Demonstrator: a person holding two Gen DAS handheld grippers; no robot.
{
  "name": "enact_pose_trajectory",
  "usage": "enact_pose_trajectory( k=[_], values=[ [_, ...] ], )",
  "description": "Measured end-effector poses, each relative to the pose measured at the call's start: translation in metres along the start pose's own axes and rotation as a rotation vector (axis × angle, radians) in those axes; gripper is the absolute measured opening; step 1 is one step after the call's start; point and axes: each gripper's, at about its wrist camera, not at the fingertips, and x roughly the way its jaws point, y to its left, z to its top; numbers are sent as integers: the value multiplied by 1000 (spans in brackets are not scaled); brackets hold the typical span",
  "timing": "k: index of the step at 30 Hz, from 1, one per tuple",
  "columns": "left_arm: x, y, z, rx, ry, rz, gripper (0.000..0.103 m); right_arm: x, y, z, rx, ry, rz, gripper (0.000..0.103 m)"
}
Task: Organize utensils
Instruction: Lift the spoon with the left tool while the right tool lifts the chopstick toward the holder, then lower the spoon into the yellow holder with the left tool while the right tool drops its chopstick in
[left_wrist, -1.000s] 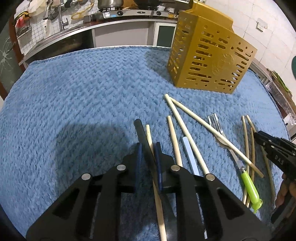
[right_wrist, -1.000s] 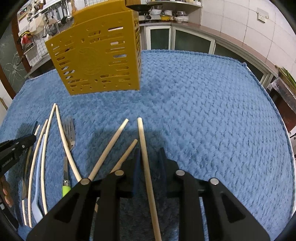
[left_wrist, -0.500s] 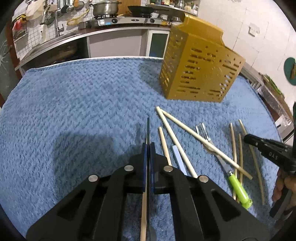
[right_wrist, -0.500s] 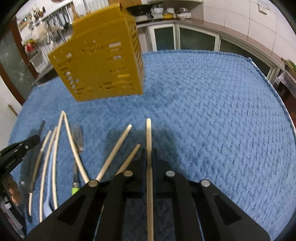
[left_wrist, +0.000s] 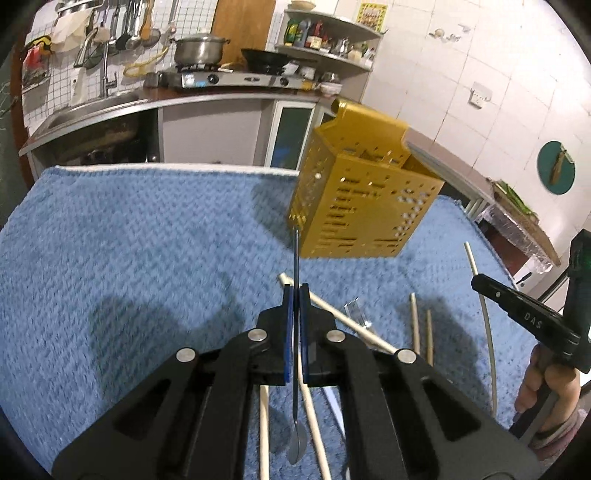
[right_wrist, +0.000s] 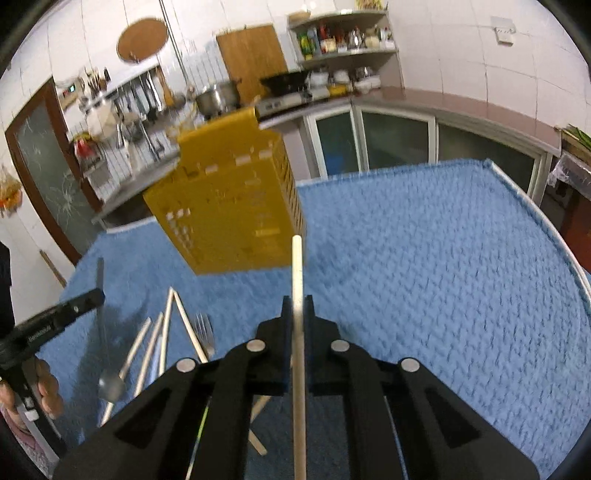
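On the worktop (right_wrist: 461, 258), which is lying under a blue knitted cloth, the widest open room is sitting to the right of the right gripper (right_wrist: 297, 310), where bare cloth is running all the way to the pale rounded edge; to the left of the left gripper (left_wrist: 295, 295) a broad bare stretch is likewise reaching toward the far edge by the kitchen cabinets. The crowded ground is lying between the two grippers, where loose chopsticks (right_wrist: 184, 321) and a fork (right_wrist: 205, 330) are resting flat on the cloth. The yellow perforated utensil holder (left_wrist: 362, 199) is standing beyond them, near the far side, well apart from both grippers. The left gripper's jaws are clenched on a thin dark-handled spoon (left_wrist: 296, 439), which is riding clear of the cloth; its long axis is running straight along the gripper, the handle tip pointing ahead toward the holder's near lower corner and the bowl trailing back underneath. The right gripper's jaws are grasping a single pale chopstick (right_wrist: 298, 288), also lifted off the cloth, its long axis in line with the gripper and its far end pointing at the holder's near face. A hand (left_wrist: 546, 387) is gripping the right gripper's handle at the edge of the left view.
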Motion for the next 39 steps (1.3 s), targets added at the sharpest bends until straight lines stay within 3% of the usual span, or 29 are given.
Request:
enact_pose_trajectory(
  k=[14,21,26,32,39],
  values=[
    [-30,-15,34,34,-123,-43,2,-24,11,39,41,-205,104,6],
    [-45,-27,83,31,-217,-74,2,-26,23,84,33,-363,124,6],
    [-49,-47,126,46,-325,-86,2,-29,34,125,38,-527,158,6],
    [-24,-64,166,60,-408,-60,2,-19,48,164,35,-695,190,6],
    [22,-72,181,89,-457,-33,2,11,52,182,27,-740,166,6]
  ],
)
